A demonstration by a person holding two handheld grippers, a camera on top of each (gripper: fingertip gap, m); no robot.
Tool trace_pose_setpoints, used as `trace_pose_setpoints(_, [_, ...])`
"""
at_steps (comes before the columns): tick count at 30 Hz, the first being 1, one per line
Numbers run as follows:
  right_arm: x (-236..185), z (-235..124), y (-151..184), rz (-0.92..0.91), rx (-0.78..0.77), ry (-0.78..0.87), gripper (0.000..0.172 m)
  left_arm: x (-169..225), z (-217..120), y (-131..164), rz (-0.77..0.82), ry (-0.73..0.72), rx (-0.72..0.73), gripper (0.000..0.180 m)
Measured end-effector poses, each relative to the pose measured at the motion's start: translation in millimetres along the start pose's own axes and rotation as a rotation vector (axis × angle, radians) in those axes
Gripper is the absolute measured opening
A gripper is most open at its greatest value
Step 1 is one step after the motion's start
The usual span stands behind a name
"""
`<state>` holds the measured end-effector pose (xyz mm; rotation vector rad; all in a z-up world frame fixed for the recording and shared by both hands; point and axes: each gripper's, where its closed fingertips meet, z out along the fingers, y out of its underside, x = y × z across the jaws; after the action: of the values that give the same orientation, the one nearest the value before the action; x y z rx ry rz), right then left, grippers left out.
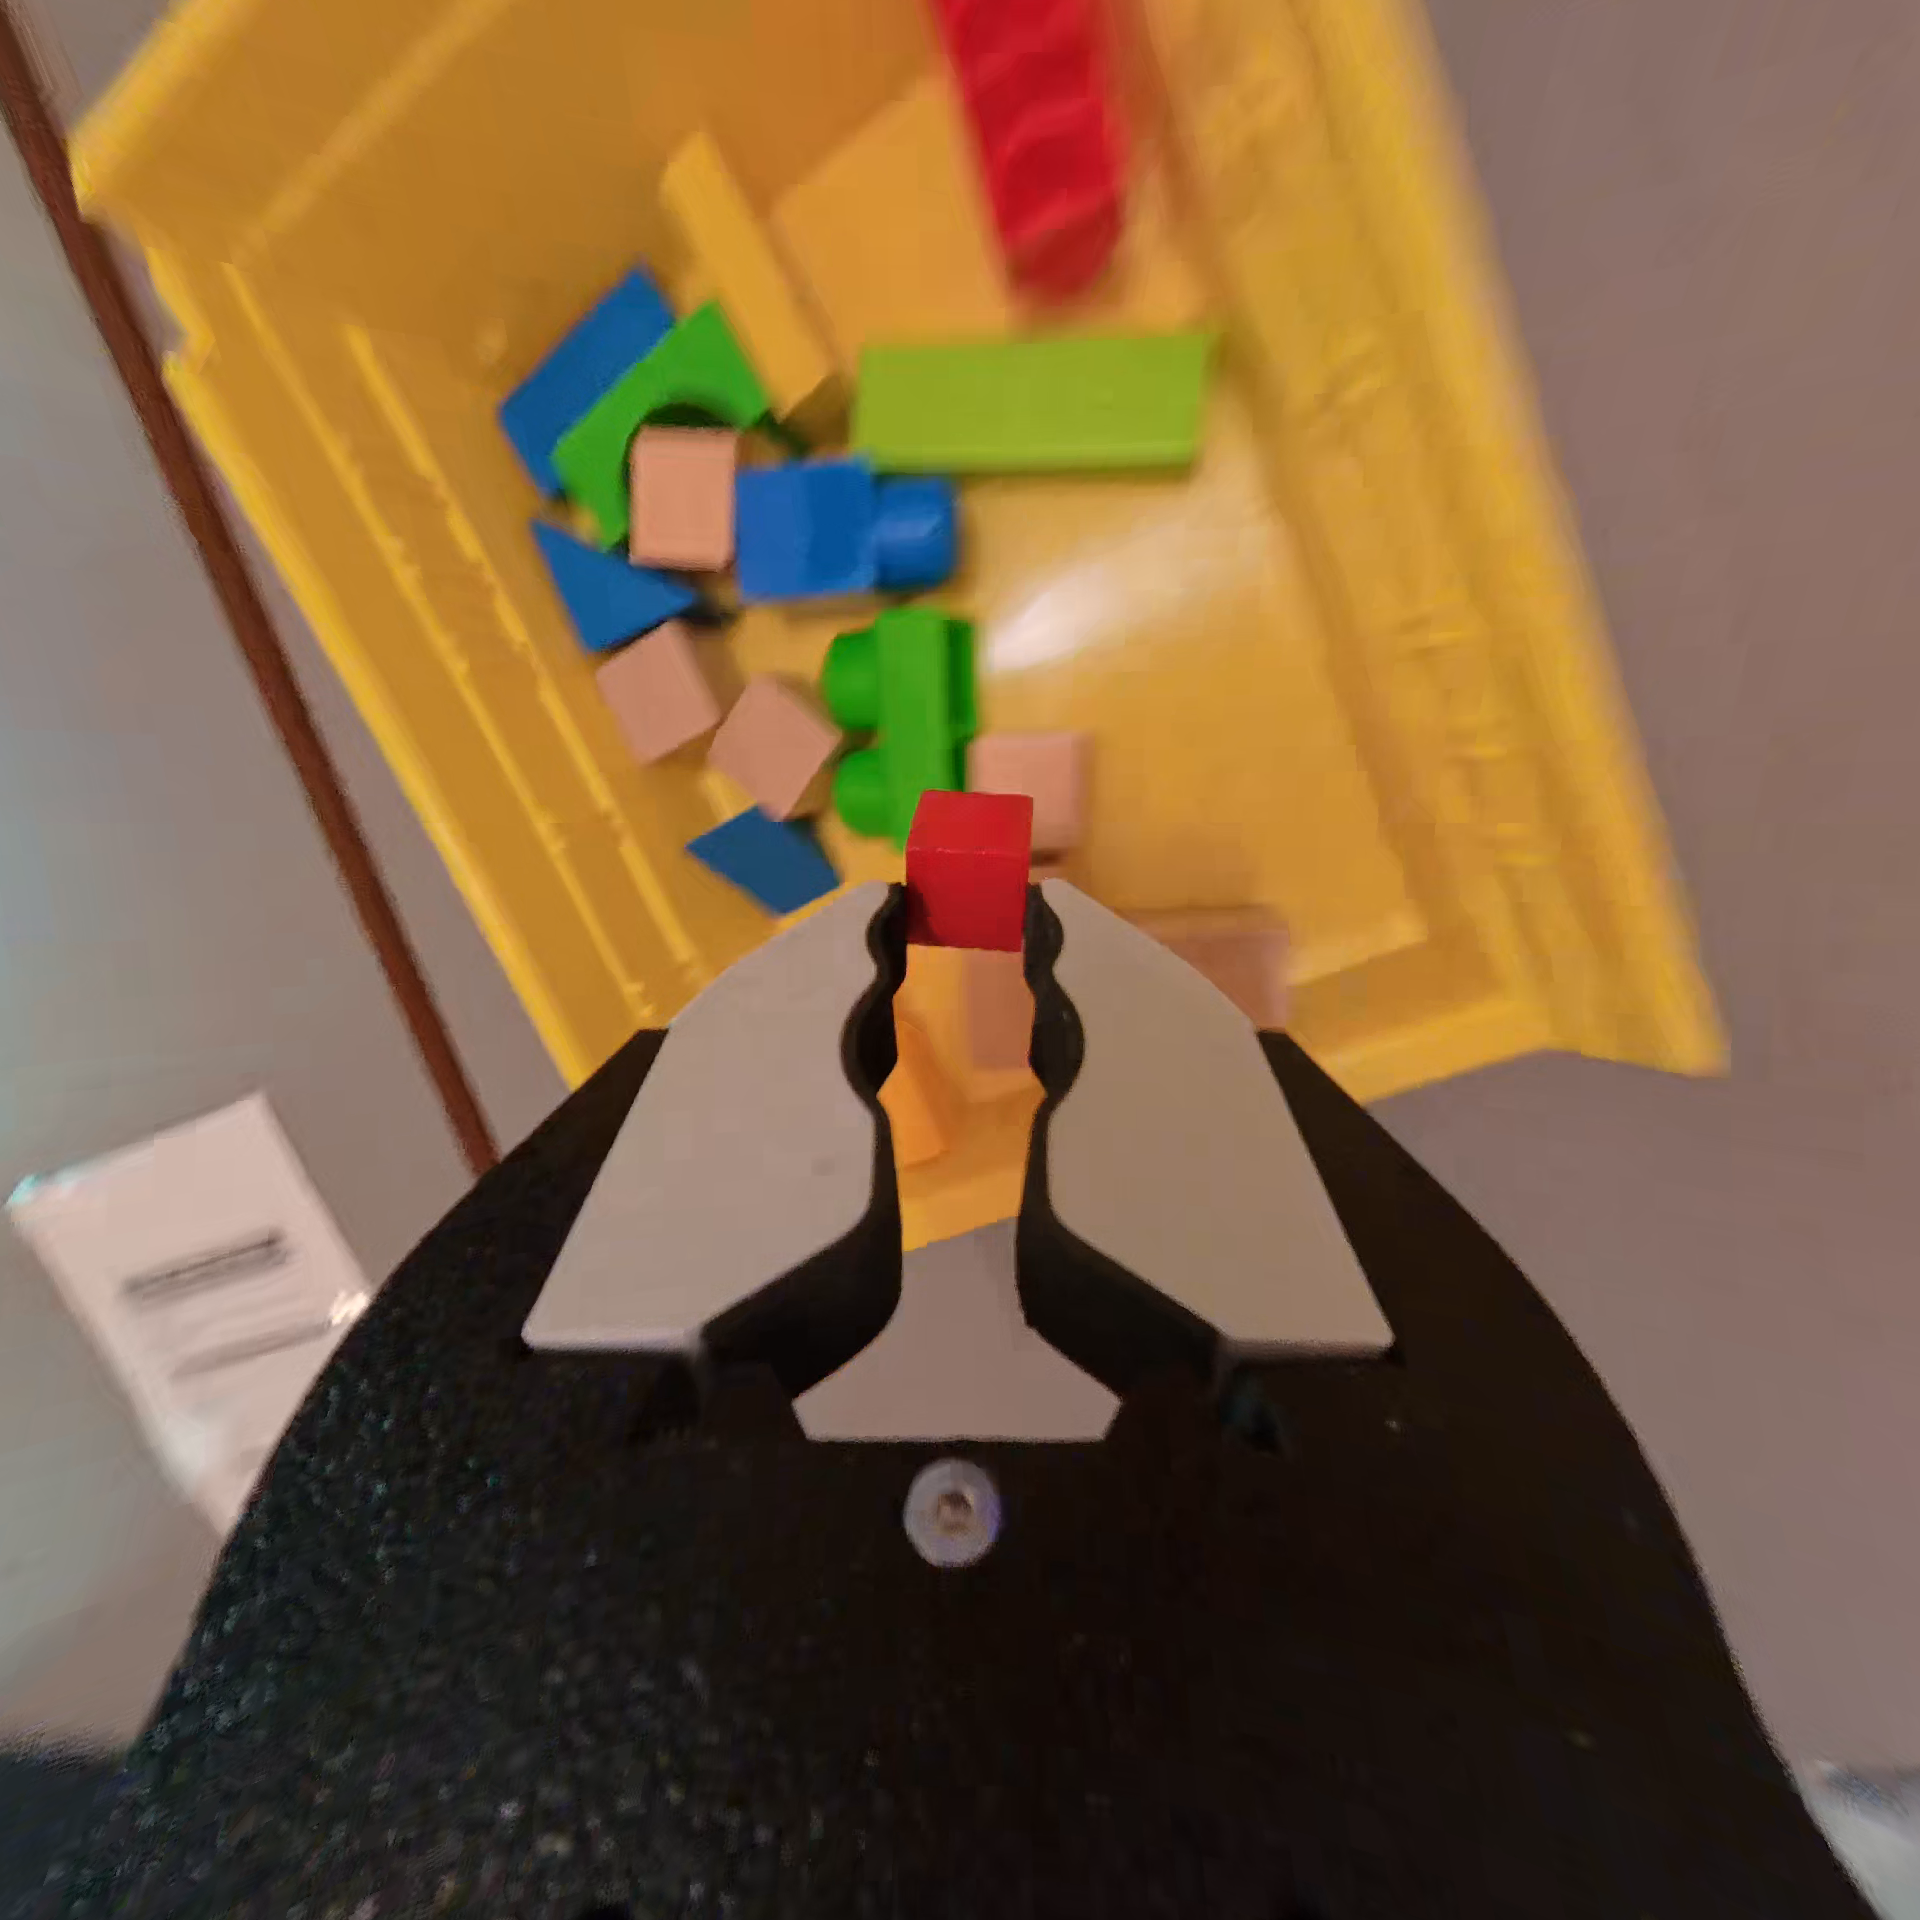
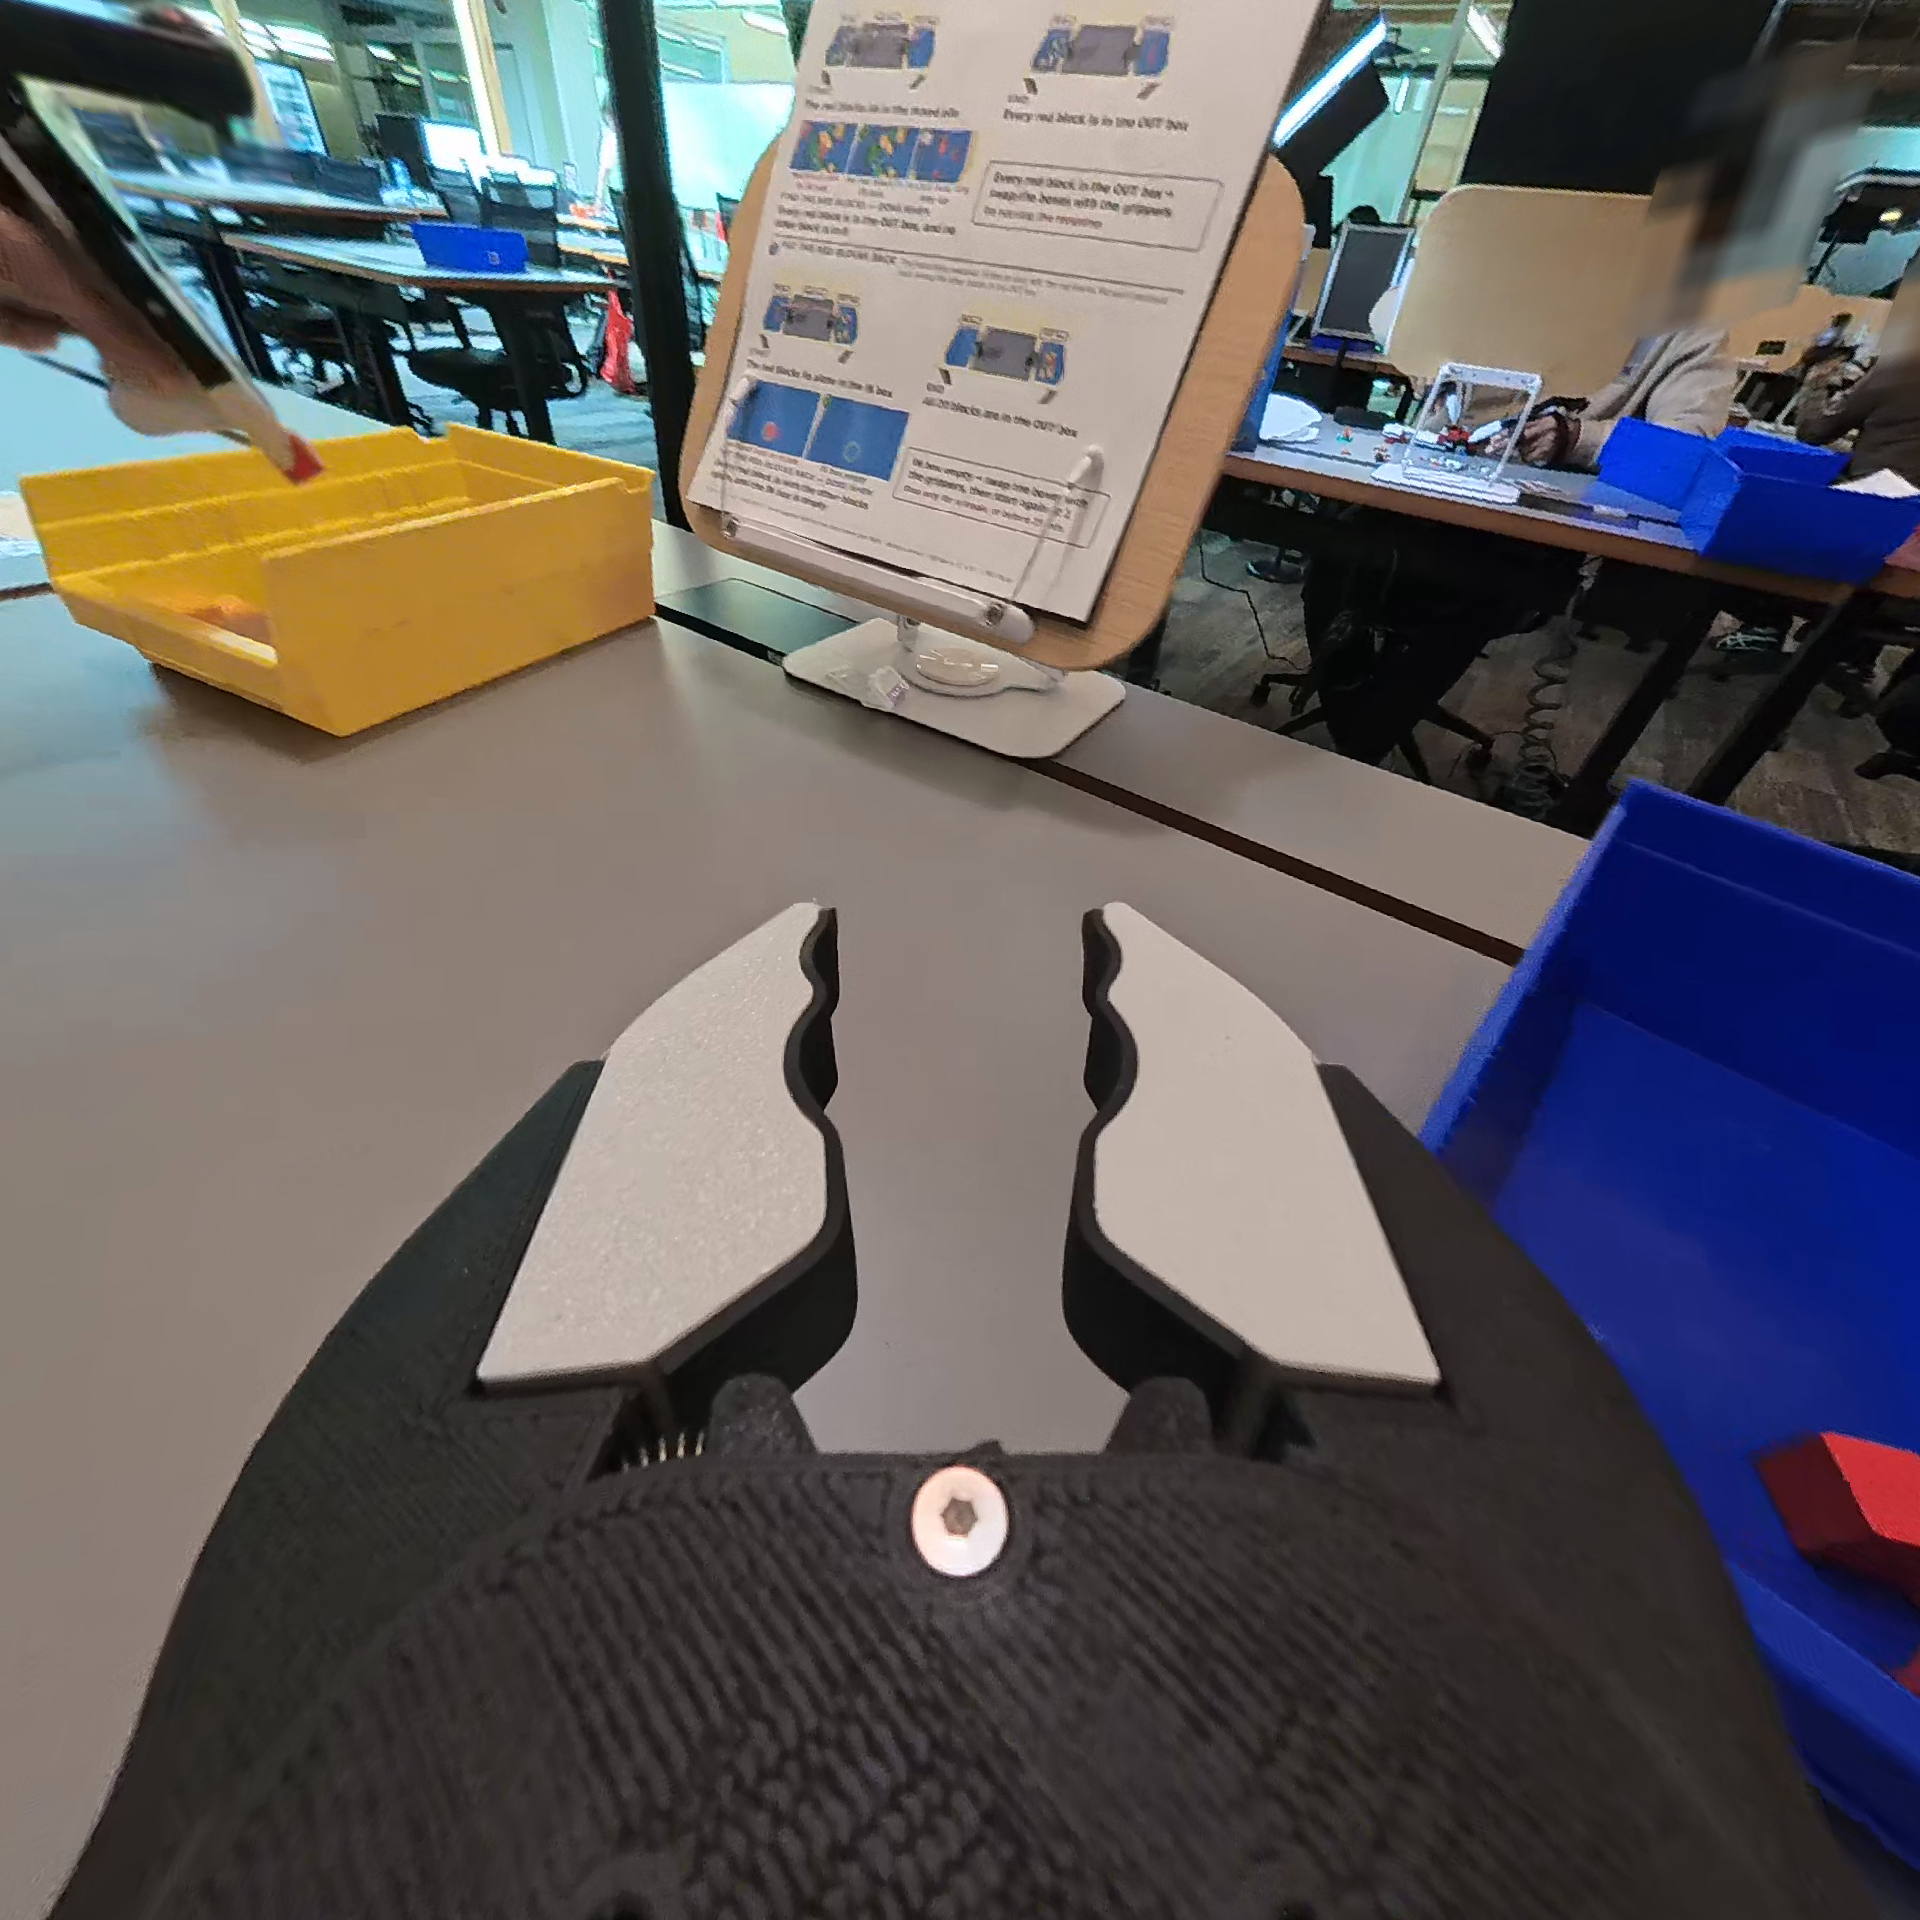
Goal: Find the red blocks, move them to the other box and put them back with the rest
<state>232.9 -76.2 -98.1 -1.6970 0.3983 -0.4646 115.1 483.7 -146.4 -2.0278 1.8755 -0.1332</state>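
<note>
Left gripper (image 1: 966, 894) pinching my red cube (image 1: 968, 871) at its tips, over yellow box (image 1: 312, 343) | right gripper (image 2: 958, 966) spread, bare, blue box (image 2: 1704, 1143) to its right | cube looks light, stiff, smooth: grip flat sides | reds visible: 1 cube, 1 long red block (image 1: 1049, 145) ahead, 1 red block (image 2: 1849, 1522) in blue box

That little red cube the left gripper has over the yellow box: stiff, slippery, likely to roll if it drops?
The red cube keeps crisp edges between the left gripper fingertips, so it is probably rigid. Only its lower part is pinched, so it might pivot or slip. With flat faces, it would likely tumble briefly in the yellow box, not roll.
</note>
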Motion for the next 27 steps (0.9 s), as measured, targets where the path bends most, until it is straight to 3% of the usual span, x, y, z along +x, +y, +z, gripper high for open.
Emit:
trace_pose_setpoints(5, [-37, 16, -19, 0.099, 0.104, -0.140, 0.046, 111, -73, -40, 0.277, 0.298, 0.455, 0.021])
trace_pose_setpoints(11, [-84, 30, -40, 0.333, 0.215, -0.341, 0.053, 238, -128, -45, 0.523, 0.532, 0.871, 0.021])
trace_pose_setpoints(19, [-129, 53, -17, 0.634, 0.053, -0.603, 0.064, 376, -119, -22, 0.850, 0.571, 1.214, 0.021])
trace_pose_setpoints(27, [-146, 56, -7, 0.816, -0.025, -0.786, 0.056, 422, -110, -11, 1.006, 0.542, 1.288, 0.021])
